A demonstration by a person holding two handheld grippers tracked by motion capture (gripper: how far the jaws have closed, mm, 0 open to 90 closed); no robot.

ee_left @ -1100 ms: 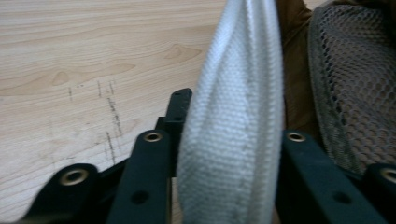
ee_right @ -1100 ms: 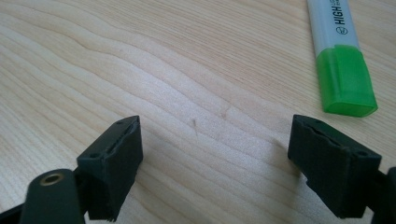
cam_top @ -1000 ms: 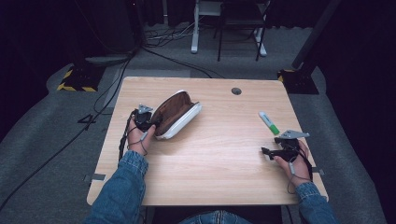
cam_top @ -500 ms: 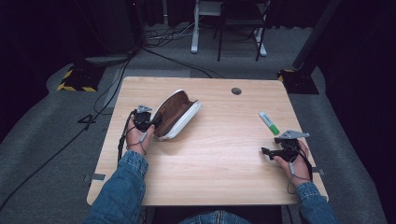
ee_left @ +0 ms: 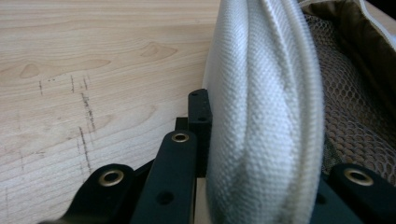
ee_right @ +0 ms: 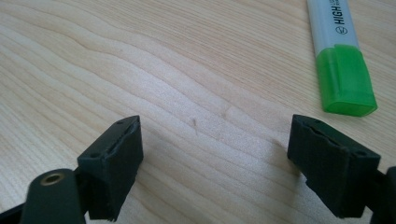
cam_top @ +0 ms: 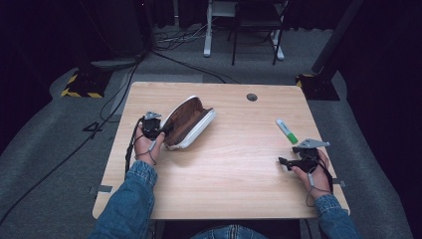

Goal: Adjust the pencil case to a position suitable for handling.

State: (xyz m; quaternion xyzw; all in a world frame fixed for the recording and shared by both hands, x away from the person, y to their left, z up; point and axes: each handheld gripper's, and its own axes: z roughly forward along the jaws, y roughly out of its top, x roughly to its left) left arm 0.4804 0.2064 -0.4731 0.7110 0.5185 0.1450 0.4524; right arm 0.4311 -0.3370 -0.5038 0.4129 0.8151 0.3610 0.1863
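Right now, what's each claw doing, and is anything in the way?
Left gripper shut on pouch wall, pouch open. Right gripper open, empty, over bare table. Highlighter just ahead. Nothing between.

You wear blue denim sleeves (cam_top: 130, 199) on both forearms. Your left gripper (cam_top: 158, 130) and right gripper (cam_top: 284, 162) are black with brass-ringed screw holes, thin black cables, and a grey three-cornered plate (cam_top: 312, 143).

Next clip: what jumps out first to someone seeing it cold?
The open pencil case, white outside and brown inside, at the table's left, its fabric edge clamped in the left gripper. At the right, a green-capped highlighter lies just ahead of the open right gripper.
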